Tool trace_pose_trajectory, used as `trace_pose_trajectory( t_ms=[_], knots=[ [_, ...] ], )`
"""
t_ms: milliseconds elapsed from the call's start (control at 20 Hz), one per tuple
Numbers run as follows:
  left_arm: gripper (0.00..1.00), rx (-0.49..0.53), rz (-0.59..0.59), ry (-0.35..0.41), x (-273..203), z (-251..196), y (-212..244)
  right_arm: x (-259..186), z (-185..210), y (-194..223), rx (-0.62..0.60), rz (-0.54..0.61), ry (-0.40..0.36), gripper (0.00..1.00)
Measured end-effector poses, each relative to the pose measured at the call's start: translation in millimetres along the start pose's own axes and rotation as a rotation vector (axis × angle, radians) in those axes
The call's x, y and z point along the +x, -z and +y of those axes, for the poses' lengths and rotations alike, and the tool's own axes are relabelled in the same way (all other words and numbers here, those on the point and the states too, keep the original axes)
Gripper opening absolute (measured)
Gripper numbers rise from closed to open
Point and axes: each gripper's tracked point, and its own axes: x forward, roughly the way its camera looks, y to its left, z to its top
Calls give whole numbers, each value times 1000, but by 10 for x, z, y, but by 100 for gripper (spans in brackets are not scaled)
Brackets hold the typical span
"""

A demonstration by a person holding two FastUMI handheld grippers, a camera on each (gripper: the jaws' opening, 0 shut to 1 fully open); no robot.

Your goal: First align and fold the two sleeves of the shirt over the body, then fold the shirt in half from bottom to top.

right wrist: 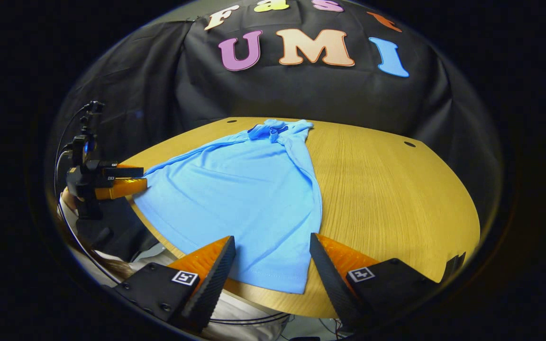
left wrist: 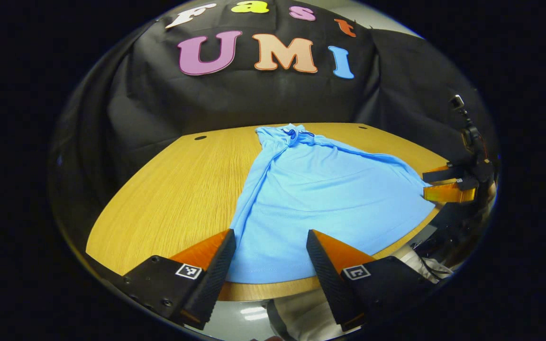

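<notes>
Left gripper (left wrist: 270, 258): fingers spread wide, nothing between them, poised just above the near hem of the light blue shirt (left wrist: 320, 194), toward its left corner. Right gripper (right wrist: 270, 260): equally wide open and empty, held over the same hem toward its right corner. Each also seen from the other's view, off to the side at the shirt's edge, jaws apart there too; whether those tips touch the cloth cannot be told.

Shirt spread flat on the round wooden table (left wrist: 178, 189), collar (right wrist: 273, 129) at the far side near the black cloth wall, hem along the near table edge. Sleeves apparently already folded inward, leaving the side edges running in long, slanting lines from collar to hem with a soft ridge of bunched fabric along each.

Likely reason for this placement: one gripper per bottom corner, ready to pinch the hem and carry it up toward the collar for the bottom-to-top fold. Hem lying close to the table's rim, so a low, level approach probably needed to catch cloth rather than wood.

Beneath the table edge, part of a person's pale clothing (left wrist: 296, 312).
</notes>
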Motion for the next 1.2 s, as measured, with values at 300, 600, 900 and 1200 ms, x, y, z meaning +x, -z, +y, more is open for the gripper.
trace_pose_trajectory(
  t_ms=[300, 600, 900, 1200],
  knots=[
    [67, 13, 3, 51, 12, -161, -10, 31, 186, -12, -32, -4, -58, 77],
    [1, 4, -10, 75, 39, -235, -35, 28, 359, -19, -77, -1, -100, 17],
    [0, -3, -22, 78, 64, -236, -104, 118, 343, -93, -39, 3, -92, 3],
    [0, 3, -87, 71, 155, -192, -460, 230, 273, -389, -77, -43, -70, 3]
  ],
)
